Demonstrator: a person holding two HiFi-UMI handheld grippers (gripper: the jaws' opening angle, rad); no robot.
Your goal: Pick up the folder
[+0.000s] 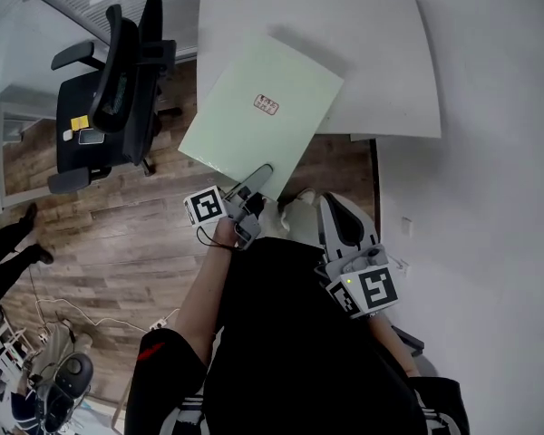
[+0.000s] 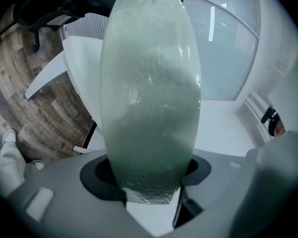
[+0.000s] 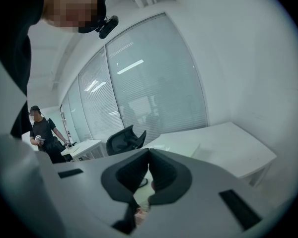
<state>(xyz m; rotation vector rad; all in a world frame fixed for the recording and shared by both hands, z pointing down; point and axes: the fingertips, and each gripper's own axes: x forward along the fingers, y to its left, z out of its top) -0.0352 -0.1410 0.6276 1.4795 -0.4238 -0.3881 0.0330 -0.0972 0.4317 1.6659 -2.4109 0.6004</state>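
The pale green folder (image 1: 263, 107) with a small label hangs tilted above the near edge of the white table (image 1: 381, 53), over the wood floor. My left gripper (image 1: 258, 176) is shut on its near edge. In the left gripper view the folder (image 2: 149, 98) rises from between the jaws of the left gripper (image 2: 151, 176) and fills the middle of the picture. My right gripper (image 1: 337, 208) hangs close to my body, right of the folder and apart from it. Its jaws meet with nothing between them, as the right gripper view (image 3: 148, 155) shows.
A black office chair (image 1: 109, 89) stands on the wood floor left of the table. Cables (image 1: 100, 320) lie on the floor at lower left. A white wall runs along the right. Another person (image 3: 42, 133) stands far off beside a second desk.
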